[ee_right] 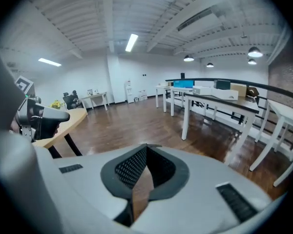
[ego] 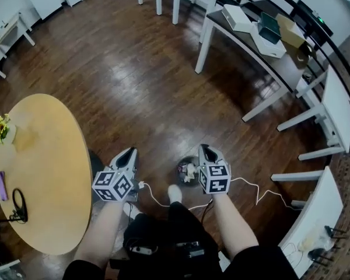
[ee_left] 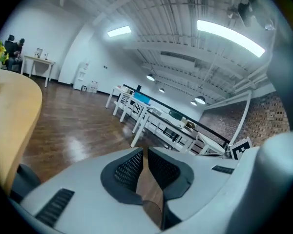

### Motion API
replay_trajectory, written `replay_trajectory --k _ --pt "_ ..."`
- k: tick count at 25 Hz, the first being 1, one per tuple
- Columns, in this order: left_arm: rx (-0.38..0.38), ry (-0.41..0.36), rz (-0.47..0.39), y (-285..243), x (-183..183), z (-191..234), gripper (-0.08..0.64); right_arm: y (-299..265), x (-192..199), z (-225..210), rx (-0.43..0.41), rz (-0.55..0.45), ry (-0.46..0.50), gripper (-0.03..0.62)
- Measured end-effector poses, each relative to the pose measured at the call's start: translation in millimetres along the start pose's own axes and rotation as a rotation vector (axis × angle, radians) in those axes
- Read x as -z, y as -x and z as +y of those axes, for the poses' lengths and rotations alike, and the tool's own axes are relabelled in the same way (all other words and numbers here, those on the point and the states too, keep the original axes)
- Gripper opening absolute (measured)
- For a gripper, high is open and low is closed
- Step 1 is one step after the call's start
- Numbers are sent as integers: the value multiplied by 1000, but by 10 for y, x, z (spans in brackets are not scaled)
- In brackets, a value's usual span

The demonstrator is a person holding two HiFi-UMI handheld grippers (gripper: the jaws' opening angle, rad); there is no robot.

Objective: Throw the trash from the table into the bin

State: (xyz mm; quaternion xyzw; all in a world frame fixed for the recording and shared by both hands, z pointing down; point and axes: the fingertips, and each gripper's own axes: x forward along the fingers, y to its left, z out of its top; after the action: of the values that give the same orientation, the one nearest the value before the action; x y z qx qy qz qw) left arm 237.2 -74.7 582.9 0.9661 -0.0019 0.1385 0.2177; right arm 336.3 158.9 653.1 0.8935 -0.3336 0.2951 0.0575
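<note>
Step in hand: drop-off looks done; seemingly between trips, with both sets of jaws empty.
Left hand-held gripper [ego: 128, 153]: narrow, a thin slit between the pads, nothing in it.
Right hand-held gripper [ego: 205, 150]: closed pad to pad, holding nothing.
Bin [ego: 186, 159]: on the floor just beside the right hand-held gripper, on its inner side, between the two; crumpled trash [ego: 190, 171] already inside.
Bench [ego: 52, 174]: round and wooden, near the outer side of the left hand-held gripper.
Left on the bench: a purple item [ego: 1, 185] and a black looped cord [ego: 17, 205], at the edge farthest from the left hand-held gripper; flowers [ego: 0, 130] too. Unclear which counts as trash.
Next move, likely: turning to the bench, opening wide, reaching across for the purple item.
</note>
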Motion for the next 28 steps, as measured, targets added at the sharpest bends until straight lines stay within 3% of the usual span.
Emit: replay_trajectory --k 6,11,14,19,23,28 --pt "-70 -27 -175 656 -840 285 33 -7 -935 870 -118 -145 91 2" --pt "-171 -87 -328 1397 -1404 663 32 -129 -1574 1959 -302 -247 222 2" --pt "-277 -104 -401 2008 -1560 997 34 -154 -1805 2659 -423 -287 283 2" --pt "-478 -65 -512 3081 -1553 1544 34 -274 -1786 3759 -564 -252 375 2" --pt "-622 -59 -598 3897 -1515 1832 34 -203 -1740 4792 -729 -262 456 2" --pt "-750 -71 -656 4848 -1331 2034 32 146 -1560 5823 -896 -294 504 2"
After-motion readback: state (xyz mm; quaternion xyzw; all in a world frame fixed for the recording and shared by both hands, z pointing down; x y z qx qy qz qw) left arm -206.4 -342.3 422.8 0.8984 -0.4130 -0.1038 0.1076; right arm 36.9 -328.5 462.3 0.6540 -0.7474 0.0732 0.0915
